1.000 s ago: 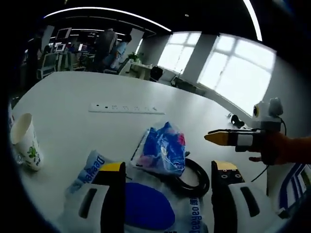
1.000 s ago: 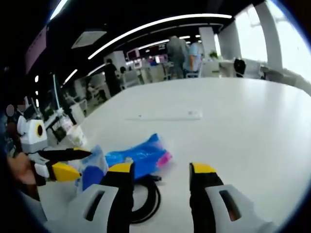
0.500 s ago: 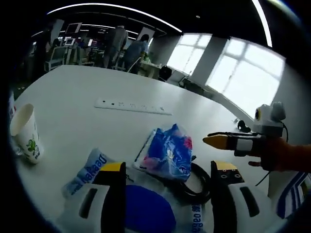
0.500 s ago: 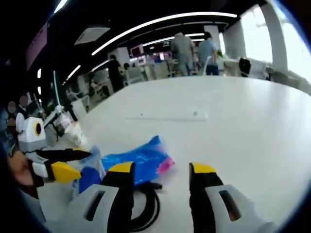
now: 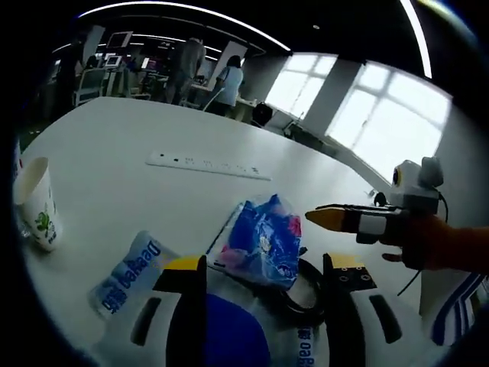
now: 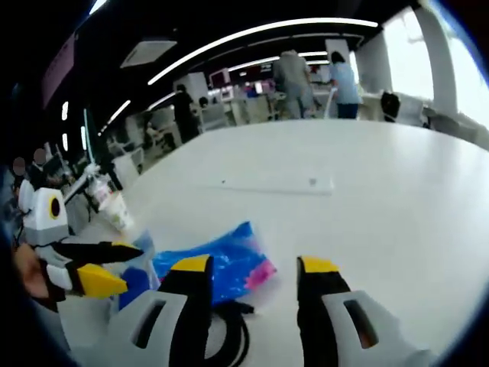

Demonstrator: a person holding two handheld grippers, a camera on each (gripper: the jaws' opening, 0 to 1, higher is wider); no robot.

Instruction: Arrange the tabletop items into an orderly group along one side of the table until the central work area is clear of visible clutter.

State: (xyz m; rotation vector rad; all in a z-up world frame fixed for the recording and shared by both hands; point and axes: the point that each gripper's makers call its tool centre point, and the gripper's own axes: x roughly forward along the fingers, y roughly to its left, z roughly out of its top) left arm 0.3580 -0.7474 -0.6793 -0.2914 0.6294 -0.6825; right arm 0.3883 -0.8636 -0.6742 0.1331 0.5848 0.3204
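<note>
- Your left gripper holds its jaws open above the white bag near you.
- The blue packet lies beyond, long axis running away from you across the table.
- Your right gripper hovers with jaws apart.

Left gripper held low with jaws spread wide, nothing between them. Right gripper likewise gaping and empty, gripped by a hand at the right of the left gripper view.
</note>
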